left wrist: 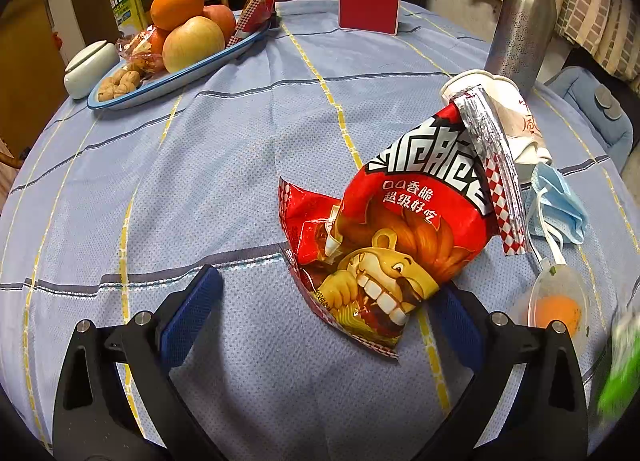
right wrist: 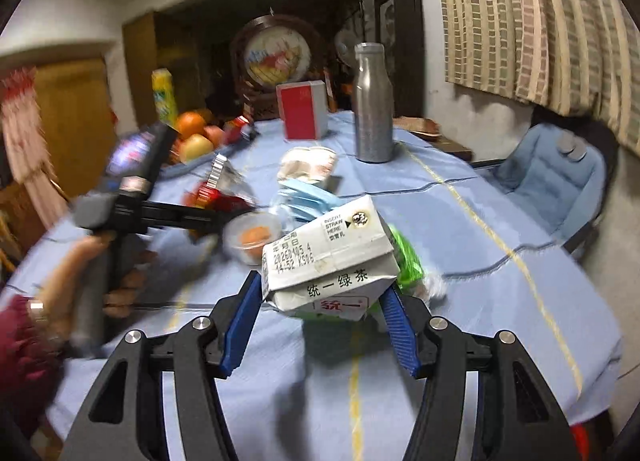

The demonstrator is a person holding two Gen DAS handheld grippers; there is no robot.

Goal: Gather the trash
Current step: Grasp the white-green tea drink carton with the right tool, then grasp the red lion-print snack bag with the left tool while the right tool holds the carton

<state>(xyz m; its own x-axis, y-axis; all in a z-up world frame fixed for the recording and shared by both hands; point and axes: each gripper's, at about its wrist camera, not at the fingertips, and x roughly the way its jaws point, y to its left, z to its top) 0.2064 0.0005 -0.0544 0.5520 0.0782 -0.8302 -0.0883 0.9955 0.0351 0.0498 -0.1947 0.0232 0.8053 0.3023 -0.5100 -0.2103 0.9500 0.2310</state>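
blue tablecloth (right wrist: 500, 301); right gripper (right wrist: 320, 297) jaws clamp tea carton (right wrist: 328, 257).

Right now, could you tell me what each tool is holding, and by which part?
The right tool holds the green tea carton by its two side walls, near the top. The left tool is open and holds nothing.

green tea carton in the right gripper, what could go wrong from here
1. The crumpled white and green tea carton sits tilted between the right gripper pads, held near its lower edge, so it may twist out.
2. If any tea is left, squeezing could push it through the open straw hole.
3. The open left gripper has one pad under the red snack bag; closing might only pinch a corner.
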